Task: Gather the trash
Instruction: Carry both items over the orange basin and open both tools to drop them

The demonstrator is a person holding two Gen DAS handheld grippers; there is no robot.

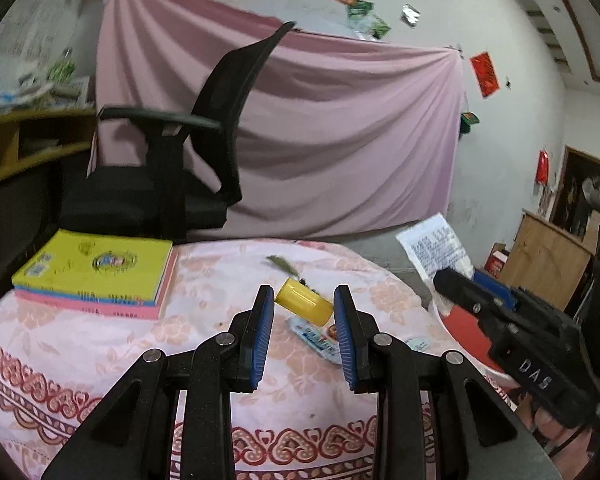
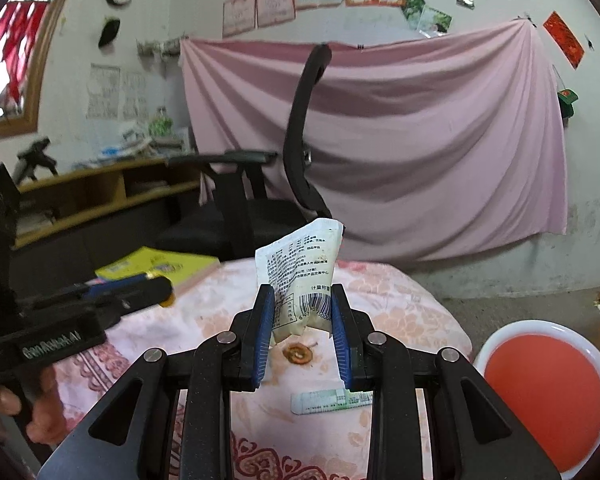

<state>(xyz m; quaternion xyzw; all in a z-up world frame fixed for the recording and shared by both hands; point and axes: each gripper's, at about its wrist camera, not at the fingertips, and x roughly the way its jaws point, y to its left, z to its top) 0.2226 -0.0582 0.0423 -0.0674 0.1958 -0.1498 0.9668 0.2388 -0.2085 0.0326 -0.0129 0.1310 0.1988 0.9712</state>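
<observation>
Holding a crumpled white wrapper (image 2: 300, 280) above the tabletop (image 2: 400, 304), the right hand-held gripper (image 2: 302, 316) has its blue pads clamped on the lower part only, near the barcode. Most of the wrapper stands free above the jaws, so the biggest risk, as I judge it, is the thin film sliding out before it reaches the red bin (image 2: 548, 396), which sits below and to the right, off the tabletop's edge. A drop there would likely land on the floor beside the bin.

Next in size: the left hand-held gripper (image 1: 304, 320) has its jaws apart with nothing between them, and a yellow tube (image 1: 304, 300) lies on its side just beyond. Being round, it could roll away if one pad nudges it first.

Smaller still: a flat packet (image 2: 332, 400) and a small brown ring (image 2: 298, 354) lie flat on the cloth, so pads may pinch cloth along with them.

Writing: the right gripper's body (image 1: 532, 372) reads "DAS"; the left one's (image 2: 52, 346) seems to read "GenRobot.AI", blurred. The wrapper carries Chinese print and barcode digits, too small to read surely.
</observation>
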